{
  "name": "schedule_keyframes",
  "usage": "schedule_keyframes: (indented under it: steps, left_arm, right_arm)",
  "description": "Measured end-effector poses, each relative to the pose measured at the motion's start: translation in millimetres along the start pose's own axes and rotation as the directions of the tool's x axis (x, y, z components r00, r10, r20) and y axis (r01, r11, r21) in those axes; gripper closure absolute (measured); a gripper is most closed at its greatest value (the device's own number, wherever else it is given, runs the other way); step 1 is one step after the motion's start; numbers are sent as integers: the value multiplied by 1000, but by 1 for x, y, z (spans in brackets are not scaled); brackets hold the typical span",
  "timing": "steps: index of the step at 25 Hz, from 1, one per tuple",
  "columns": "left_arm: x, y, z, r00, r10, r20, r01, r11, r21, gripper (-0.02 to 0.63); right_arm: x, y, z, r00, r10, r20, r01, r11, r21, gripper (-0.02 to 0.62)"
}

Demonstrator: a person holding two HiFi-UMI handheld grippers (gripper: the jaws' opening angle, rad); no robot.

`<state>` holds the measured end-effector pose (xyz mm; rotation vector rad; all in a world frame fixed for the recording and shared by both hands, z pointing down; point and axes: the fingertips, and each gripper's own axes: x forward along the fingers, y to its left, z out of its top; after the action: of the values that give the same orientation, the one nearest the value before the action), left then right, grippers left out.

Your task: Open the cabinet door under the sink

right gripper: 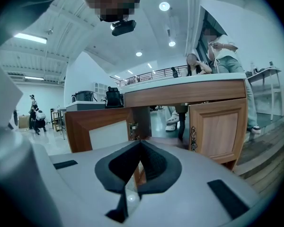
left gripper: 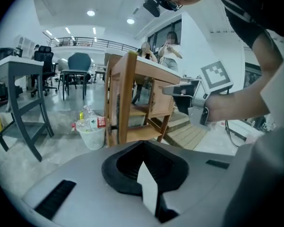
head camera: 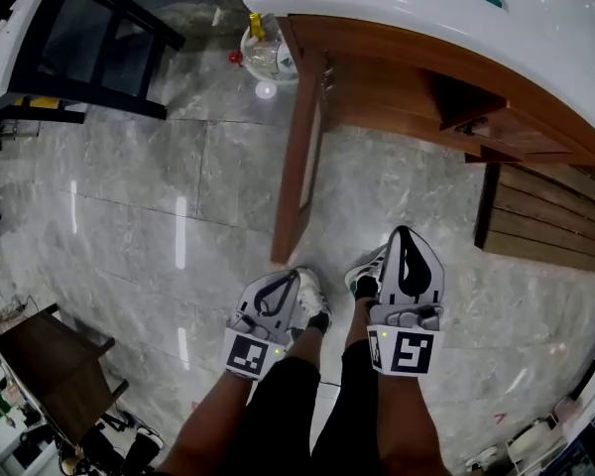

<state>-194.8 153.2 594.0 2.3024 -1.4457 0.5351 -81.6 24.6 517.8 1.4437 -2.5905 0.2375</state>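
Observation:
The wooden cabinet under the white sink [head camera: 426, 8] has its left door [head camera: 299, 157] swung wide open toward me; the head view shows it edge-on. In the right gripper view that open door [right gripper: 99, 129] shows its pale inner panel, and the right door [right gripper: 220, 129] with a dark handle [right gripper: 193, 138] stays closed. My left gripper [head camera: 295, 275] hangs low in front of the open door's edge [left gripper: 125, 98], apart from it, jaws together and empty [left gripper: 143, 142]. My right gripper [head camera: 405, 232] faces the opened compartment, jaws together, holding nothing [right gripper: 141, 142].
A white bin [head camera: 263, 53] with plastic bottles stands on the marble floor left of the cabinet. A black-legged table [head camera: 89, 38] is at far left, a slatted wooden step [head camera: 545, 216] at right, a small dark table [head camera: 50, 365] near left. My shoes stand below the grippers.

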Motion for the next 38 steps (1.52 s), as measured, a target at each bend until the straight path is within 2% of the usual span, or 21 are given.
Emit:
schedule_keyframes:
  steps: [5, 8, 12, 15, 18, 24, 27, 31, 32, 33, 38]
  left_arm:
    - [30, -34, 37, 996, -71, 49, 71, 997, -3, 583]
    - [54, -39, 69, 992, -84, 94, 83, 996, 13, 583]
    - [87, -41, 111, 985, -77, 153, 81, 996, -20, 583]
    - [111, -45, 136, 977, -95, 189, 95, 995, 12, 583]
    - [137, -50, 149, 975, -117, 188, 111, 993, 40, 583]
    - [180, -51, 163, 976, -102, 191, 101, 995, 13, 581]
    - [199, -53, 169, 976, -113, 186, 112, 994, 18, 581]
    - [222, -53, 177, 976, -119, 185, 117, 993, 23, 578]
    - [228, -53, 179, 974, -124, 187, 123, 992, 21, 559]
    - [233, -54, 181, 972, -133, 192, 131, 991, 22, 498]
    - [262, -58, 191, 967, -171, 189, 162, 985, 63, 402]
  right_arm:
    - [-5, -26, 6, 999, -39, 10, 39, 999, 3, 575]
    - [-9, -42, 13, 998, -63, 14, 62, 998, 6, 575]
    - [-14, -63, 23, 996, -89, 22, 89, 996, 12, 575]
    - [-19, -81, 28, 994, -109, 28, 108, 994, 17, 575]
    - [-20, -99, 29, 992, -123, 27, 122, 992, 20, 575]
    - [-17, -133, 28, 989, -144, 23, 143, 989, 44, 574]
    - [-11, -146, 29, 985, -170, 25, 167, 982, 85, 575]
    - [-6, -159, 27, 985, -173, 18, 171, 981, 89, 575]
    - [-5, -162, 27, 985, -172, 19, 170, 981, 91, 574]
    - [-4, -165, 26, 985, -171, 19, 169, 981, 92, 575]
    - [3, -177, 22, 986, -164, 11, 162, 982, 101, 575]
